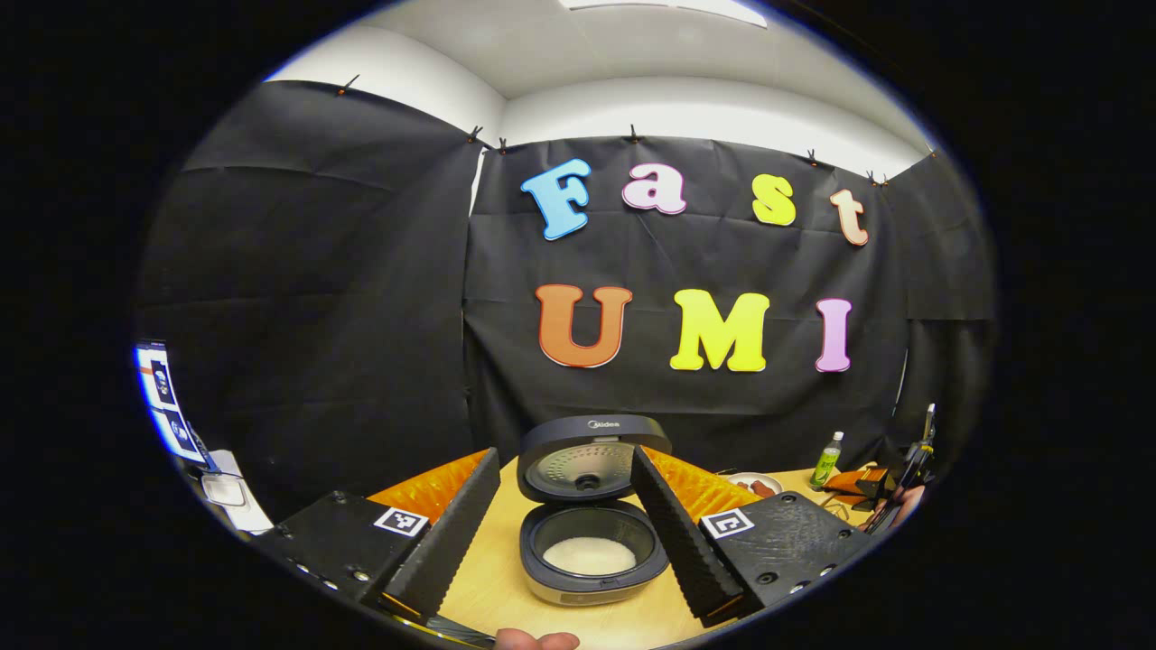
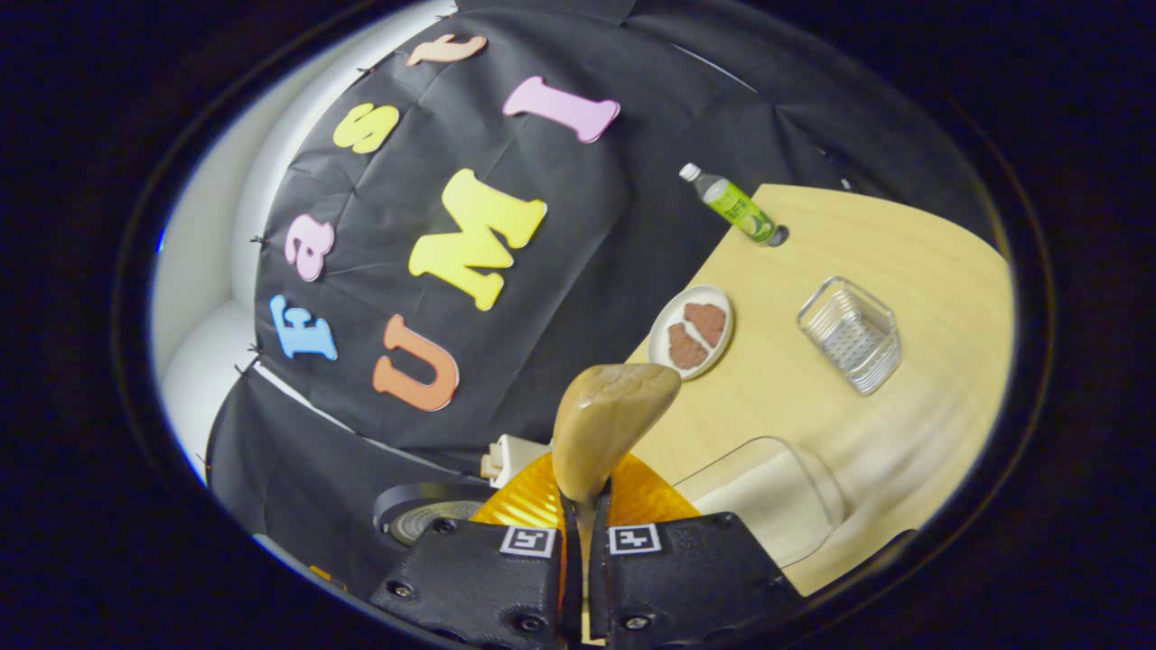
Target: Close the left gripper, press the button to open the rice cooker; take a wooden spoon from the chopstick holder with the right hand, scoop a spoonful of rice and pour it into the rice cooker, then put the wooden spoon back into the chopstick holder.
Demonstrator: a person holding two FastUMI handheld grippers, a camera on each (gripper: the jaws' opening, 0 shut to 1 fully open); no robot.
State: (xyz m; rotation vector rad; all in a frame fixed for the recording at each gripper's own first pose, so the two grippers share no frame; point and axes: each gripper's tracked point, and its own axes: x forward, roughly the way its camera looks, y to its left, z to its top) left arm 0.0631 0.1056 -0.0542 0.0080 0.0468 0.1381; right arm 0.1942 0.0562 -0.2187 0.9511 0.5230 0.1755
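The rice cooker (image 1: pixel 591 578) stands open on the wooden table (image 1: pixel 492 587), its lid (image 1: pixel 591 456) tipped up and white rice in the pot (image 1: pixel 591 555). My left gripper (image 1: pixel 564 456) is open, and its fingers flank the cooker without touching it. My right gripper (image 2: pixel 585 498) is shut on the handle of a wooden spoon (image 2: pixel 614 420), whose bowl sticks up ahead of the fingers with no rice showing on it. Just right of that gripper lies a clear container of rice (image 2: pixel 768 496). The cooker's lid (image 2: pixel 424 516) shows at the lower left.
A metal mesh holder (image 2: pixel 849 334) stands on the table (image 2: pixel 903 253), with a plate of brown pieces (image 2: pixel 691 332) and a green bottle (image 2: pixel 736 206) beyond it. The bottle (image 1: pixel 826 459) and a hand with the other gripper (image 1: pixel 890 492) lie far right. A thumb (image 1: pixel 535 639) sits at the bottom edge.
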